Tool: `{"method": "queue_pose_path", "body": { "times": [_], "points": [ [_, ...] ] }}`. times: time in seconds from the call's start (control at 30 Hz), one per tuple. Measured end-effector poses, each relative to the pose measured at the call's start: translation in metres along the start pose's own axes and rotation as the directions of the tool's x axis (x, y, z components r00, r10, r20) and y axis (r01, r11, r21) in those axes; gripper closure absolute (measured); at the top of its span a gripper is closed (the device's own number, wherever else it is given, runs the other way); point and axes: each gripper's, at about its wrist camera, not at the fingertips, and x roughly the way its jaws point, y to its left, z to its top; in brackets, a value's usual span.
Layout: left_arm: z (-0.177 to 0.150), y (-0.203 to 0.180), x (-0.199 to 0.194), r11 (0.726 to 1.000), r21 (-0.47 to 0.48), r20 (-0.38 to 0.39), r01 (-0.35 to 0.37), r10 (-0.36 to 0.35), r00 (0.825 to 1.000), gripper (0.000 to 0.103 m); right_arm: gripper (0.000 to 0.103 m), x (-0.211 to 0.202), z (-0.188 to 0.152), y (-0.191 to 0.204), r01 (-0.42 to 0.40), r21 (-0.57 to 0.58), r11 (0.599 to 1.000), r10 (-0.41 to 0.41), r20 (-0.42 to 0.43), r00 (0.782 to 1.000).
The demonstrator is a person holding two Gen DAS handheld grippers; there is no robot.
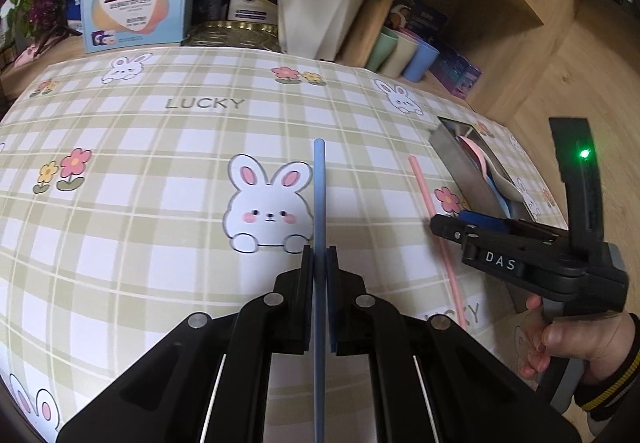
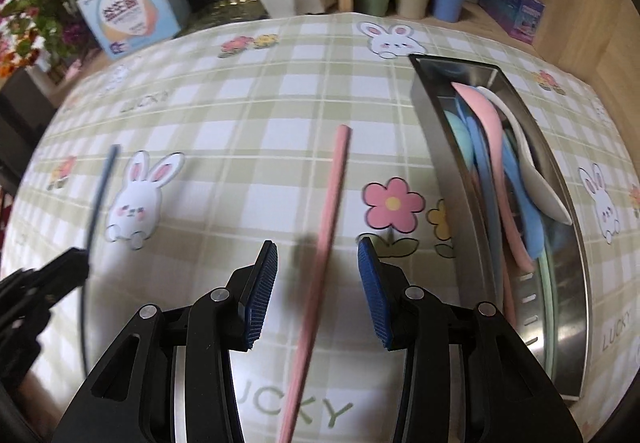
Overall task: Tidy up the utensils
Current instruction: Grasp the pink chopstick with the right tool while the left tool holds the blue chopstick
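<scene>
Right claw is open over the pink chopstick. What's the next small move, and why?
Probably close the right claw on the pink chopstick: it lies on the tablecloth between the open pads. The left claw already grips the blue chopstick, and the steel tray of spoons sits just right.

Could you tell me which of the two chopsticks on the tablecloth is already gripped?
The blue chopstick: the left tongs are shut on it. The pink chopstick lies loose between the open right tongs.
</scene>
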Motion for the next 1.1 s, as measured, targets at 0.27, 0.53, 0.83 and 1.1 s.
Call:
{"method": "queue_pose_path", "body": {
  "times": [0.27,0.53,0.83,1.1],
  "points": [
    [-0.001,0.01,0.002,0.999,-0.033,-0.003,-0.003,0.003,1.0,0.097,0.062,0.009,-0.005,0.006,0.023,0.021,1.0,-0.022,-0.012,1.0],
    [-0.003,0.011,0.001,0.999,-0.034,0.0,-0.004,0.004,1.0,0.097,0.062,0.012,-0.007,0.011,0.046,0.029,0.999,-0.046,0.026,0.999],
    [-0.006,0.013,-0.001,0.999,-0.044,0.006,-0.011,0.011,1.0,0.097,0.062,0.01,-0.016,0.01,0.04,0.032,0.999,-0.043,0.097,0.994],
    [-0.01,0.015,-0.002,0.999,-0.053,0.008,0.001,0.0,1.0,0.097,0.08,0.006,-0.022,0.011,0.002,0.012,1.0,-0.003,0.101,0.995]
  ]
}}
